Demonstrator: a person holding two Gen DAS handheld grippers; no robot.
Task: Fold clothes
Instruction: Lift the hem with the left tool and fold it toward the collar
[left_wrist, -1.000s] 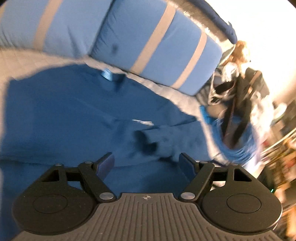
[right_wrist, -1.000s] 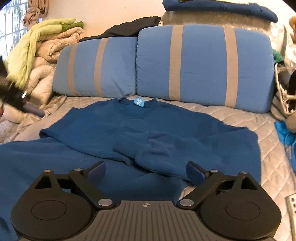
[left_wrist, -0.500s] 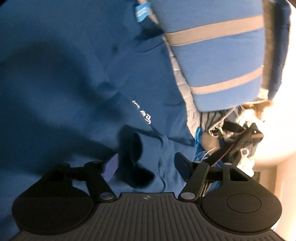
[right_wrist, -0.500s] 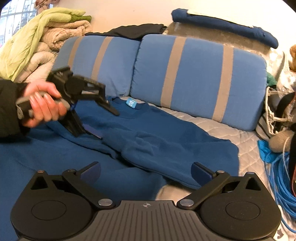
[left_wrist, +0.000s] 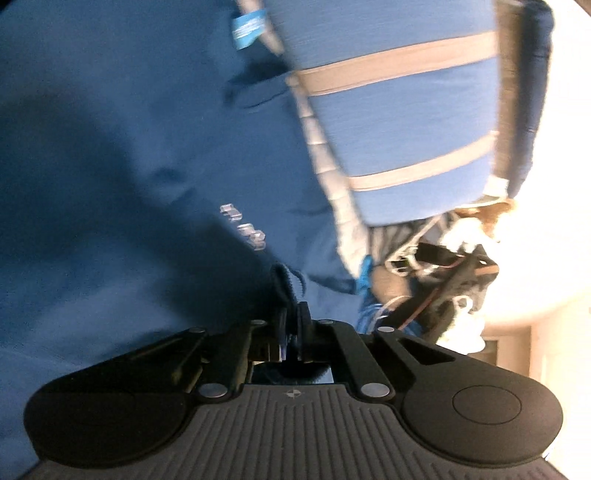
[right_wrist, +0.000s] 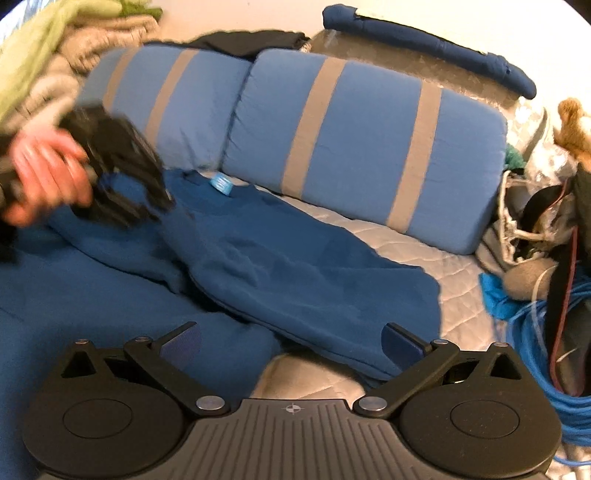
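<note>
1. The right gripper (right_wrist: 291, 341) hovers over the near hem of the blue sweater (right_wrist: 280, 258), its jaws spread wide with nothing between them.
2. The left gripper (left_wrist: 291, 325) has its jaws pinched nearly together on a cuff of the sweater; dark blue cloth bunches between the fingers (left_wrist: 304, 314).
3. The sweater lies spread on the grey quilted bedcover (right_wrist: 424, 254), neck label (right_wrist: 221, 183) toward the far side.
4. In the right wrist view, a hand (right_wrist: 44, 177) holds the left gripper over the sweater's left part, blurred.
5. Beyond the sweater's collar stand two blue pillows (right_wrist: 369, 147) with tan stripes.
6. To the right of the sweater lies a coil of blue cable (right_wrist: 532, 339).
</note>
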